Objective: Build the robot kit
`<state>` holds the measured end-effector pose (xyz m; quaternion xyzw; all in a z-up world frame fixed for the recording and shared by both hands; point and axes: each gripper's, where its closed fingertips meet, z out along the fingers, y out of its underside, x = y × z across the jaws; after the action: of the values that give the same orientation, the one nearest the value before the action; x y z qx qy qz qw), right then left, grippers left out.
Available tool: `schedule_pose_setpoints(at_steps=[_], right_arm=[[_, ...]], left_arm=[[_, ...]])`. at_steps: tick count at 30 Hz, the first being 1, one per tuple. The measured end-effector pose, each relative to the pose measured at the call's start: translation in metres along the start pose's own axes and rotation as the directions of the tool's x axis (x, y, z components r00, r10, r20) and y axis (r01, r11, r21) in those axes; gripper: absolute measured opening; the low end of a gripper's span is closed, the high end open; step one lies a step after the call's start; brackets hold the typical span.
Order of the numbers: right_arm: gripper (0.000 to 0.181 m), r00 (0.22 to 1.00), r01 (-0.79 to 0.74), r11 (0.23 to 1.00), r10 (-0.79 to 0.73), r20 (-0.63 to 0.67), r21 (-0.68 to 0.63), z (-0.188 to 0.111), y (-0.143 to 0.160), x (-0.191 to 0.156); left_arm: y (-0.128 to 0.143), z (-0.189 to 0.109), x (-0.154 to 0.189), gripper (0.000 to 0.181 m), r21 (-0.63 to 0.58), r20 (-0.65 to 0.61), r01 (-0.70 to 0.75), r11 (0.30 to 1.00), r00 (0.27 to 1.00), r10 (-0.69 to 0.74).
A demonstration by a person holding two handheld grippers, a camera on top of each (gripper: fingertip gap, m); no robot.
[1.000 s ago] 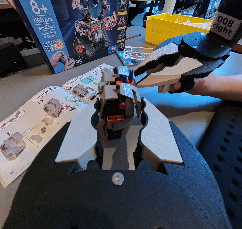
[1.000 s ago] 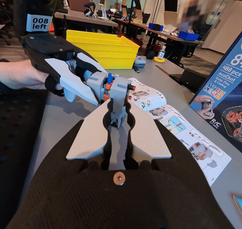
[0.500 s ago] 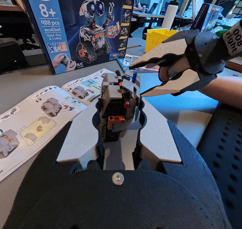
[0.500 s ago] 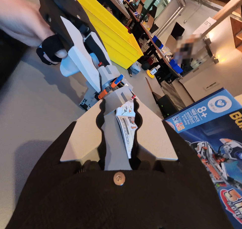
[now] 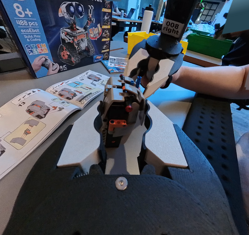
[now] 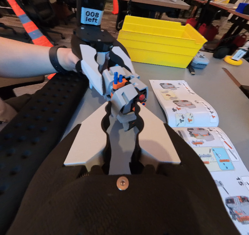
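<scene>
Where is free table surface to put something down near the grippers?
Bare grey table lies between the yellow bin and the open booklet. It is crowded where the left gripper holds the brick model beside the right gripper.

We carry two matching handheld grippers. Left gripper (image 5: 122, 122): broad black textured body, two pale grey wedge fingers (image 5: 82, 146) with wavy black inner pads, silver screw at centre. Right gripper (image 5: 133, 85): same build, black round handle, white printed label on handle. Our left wrist (image 6: 55, 59) wears black band; black strap loops around our fingers beside each gripper's grey fingers. Forearms bare, no sleeves visible.
</scene>
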<state>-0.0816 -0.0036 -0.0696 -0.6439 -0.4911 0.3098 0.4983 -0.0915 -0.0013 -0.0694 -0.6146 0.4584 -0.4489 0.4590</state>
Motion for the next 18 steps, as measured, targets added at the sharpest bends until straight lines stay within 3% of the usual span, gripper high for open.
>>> schedule_pose_setpoints(at_steps=[7,18], right_arm=[[0.033,0.995,0.071,0.997,-0.069,-0.072,0.021,-0.0008,-0.0031,0.0007],[0.033,0.999,0.017,0.990,-0.011,-0.043,0.137,-0.0022,-0.0033,0.0012]], left_arm=[[0.0025,-0.0009,0.0026,0.062,0.001,-0.009,-0.059,0.998,0.998,0.059],[0.0027,-0.0007,0.0043,0.063,0.041,-0.015,-0.054,0.998,0.998,0.055]])
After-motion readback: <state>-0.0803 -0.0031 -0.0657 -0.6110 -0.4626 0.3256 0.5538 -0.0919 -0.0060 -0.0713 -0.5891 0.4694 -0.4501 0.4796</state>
